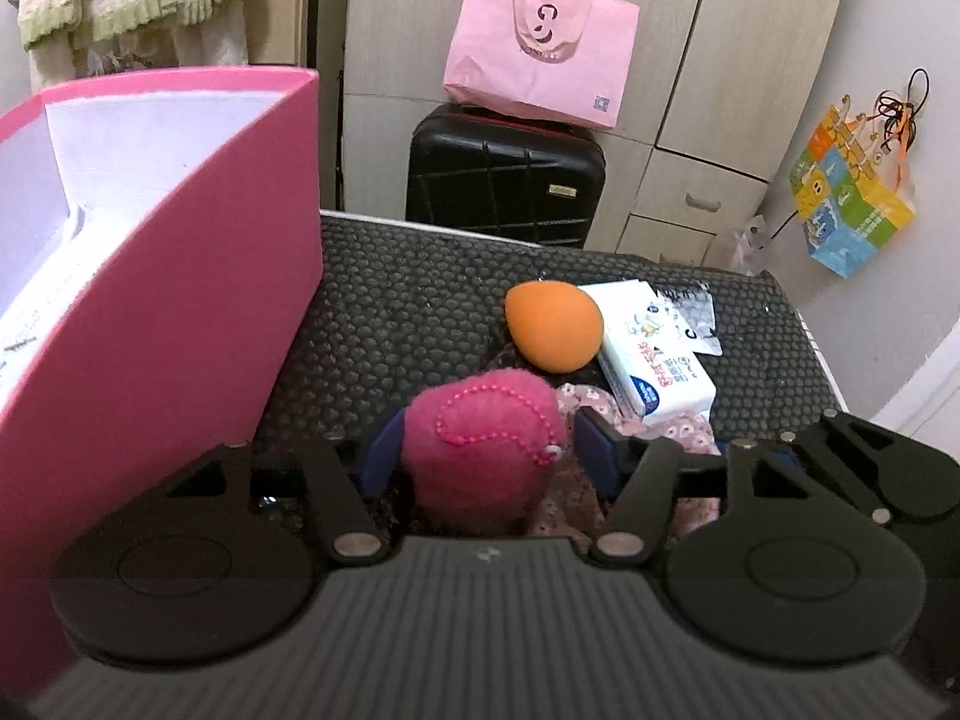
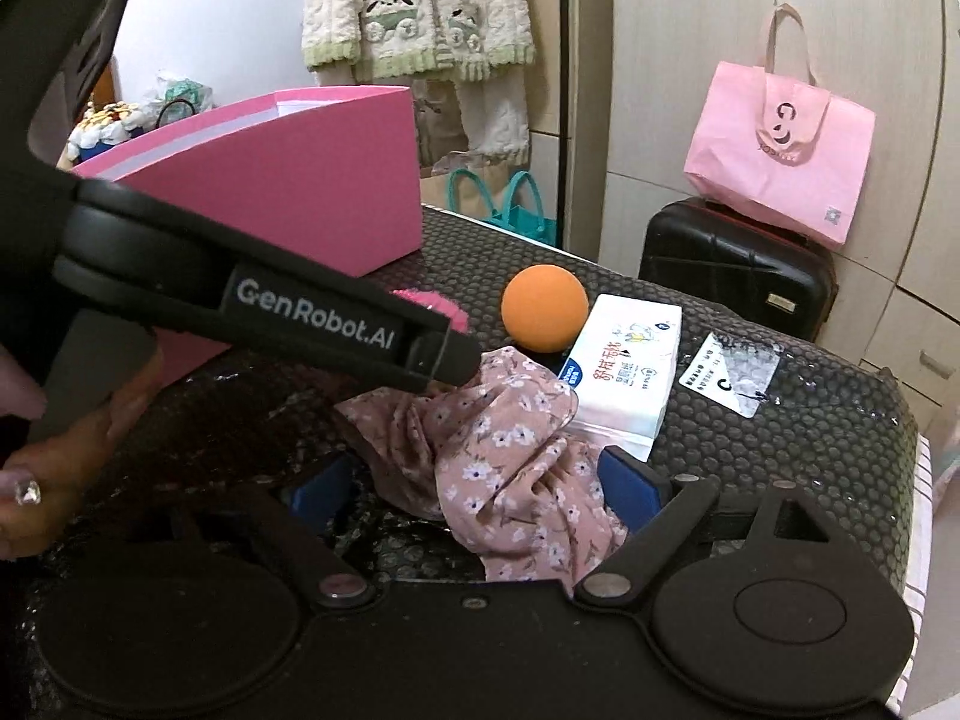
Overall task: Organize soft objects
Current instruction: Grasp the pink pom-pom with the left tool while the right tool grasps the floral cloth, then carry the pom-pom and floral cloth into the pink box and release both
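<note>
My left gripper (image 1: 483, 450) is shut on a pink felt plush (image 1: 480, 444) with a bead chain, held just above the black bumpy table (image 1: 408, 312). In the right wrist view the left gripper's arm (image 2: 336, 324) crosses the frame and only the plush's edge (image 2: 444, 307) shows. My right gripper (image 2: 468, 486) is open around a bunched floral pink cloth (image 2: 510, 456). An orange sponge egg (image 1: 552, 324) (image 2: 545, 307) lies beside a white tissue pack (image 1: 654, 354) (image 2: 624, 372). The open pink box (image 1: 150, 276) (image 2: 288, 180) stands to the left.
A black suitcase (image 1: 504, 174) with a pink tote bag (image 1: 540, 54) stands behind the table by the wardrobe. A small card (image 2: 732, 375) lies right of the tissue pack. A fleece garment (image 2: 414, 6) hangs on the wall. A colourful bag (image 1: 852, 204) hangs at right.
</note>
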Demonstrator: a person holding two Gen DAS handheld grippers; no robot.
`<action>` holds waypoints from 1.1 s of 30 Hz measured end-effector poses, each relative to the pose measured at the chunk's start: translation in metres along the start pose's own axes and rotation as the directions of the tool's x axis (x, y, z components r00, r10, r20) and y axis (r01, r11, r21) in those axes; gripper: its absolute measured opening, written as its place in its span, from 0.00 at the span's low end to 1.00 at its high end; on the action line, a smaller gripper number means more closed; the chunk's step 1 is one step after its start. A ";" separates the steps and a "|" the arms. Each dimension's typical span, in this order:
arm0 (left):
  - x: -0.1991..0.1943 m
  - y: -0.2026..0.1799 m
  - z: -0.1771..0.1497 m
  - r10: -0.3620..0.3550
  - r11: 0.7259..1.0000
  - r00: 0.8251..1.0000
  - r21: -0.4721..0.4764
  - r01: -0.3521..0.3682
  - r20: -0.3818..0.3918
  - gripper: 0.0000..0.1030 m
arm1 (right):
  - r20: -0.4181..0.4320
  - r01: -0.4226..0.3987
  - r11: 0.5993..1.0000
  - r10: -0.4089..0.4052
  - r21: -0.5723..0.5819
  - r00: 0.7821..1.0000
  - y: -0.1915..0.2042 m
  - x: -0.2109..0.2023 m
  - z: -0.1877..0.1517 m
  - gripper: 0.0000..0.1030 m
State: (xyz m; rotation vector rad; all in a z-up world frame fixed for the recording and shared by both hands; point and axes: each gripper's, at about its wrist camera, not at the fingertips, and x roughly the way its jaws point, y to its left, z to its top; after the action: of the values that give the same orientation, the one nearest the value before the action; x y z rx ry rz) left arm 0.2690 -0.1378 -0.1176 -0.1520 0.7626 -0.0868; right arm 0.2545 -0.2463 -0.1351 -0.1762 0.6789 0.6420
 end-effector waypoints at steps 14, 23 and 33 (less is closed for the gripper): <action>-0.036 0.013 -0.021 -0.098 0.994 0.995 -0.044 0.099 0.018 0.47 | 0.013 0.084 0.995 -0.083 -0.062 0.996 0.037 -0.037 -0.012 0.18; -0.073 0.008 -0.038 -0.175 0.984 0.982 0.035 0.173 0.065 0.47 | 0.040 0.119 0.992 -0.121 0.048 0.992 0.046 -0.068 -0.025 0.19; -0.105 0.024 -0.054 -0.241 0.971 0.970 0.023 0.240 0.033 0.47 | 0.022 0.126 0.986 -0.129 0.107 0.991 0.070 -0.098 -0.030 0.19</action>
State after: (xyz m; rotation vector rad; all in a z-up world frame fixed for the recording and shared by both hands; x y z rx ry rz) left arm 0.1568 -0.1056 -0.0889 -0.2268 0.7046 -0.3210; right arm 0.1381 -0.2495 -0.0928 -0.1113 0.6665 0.4841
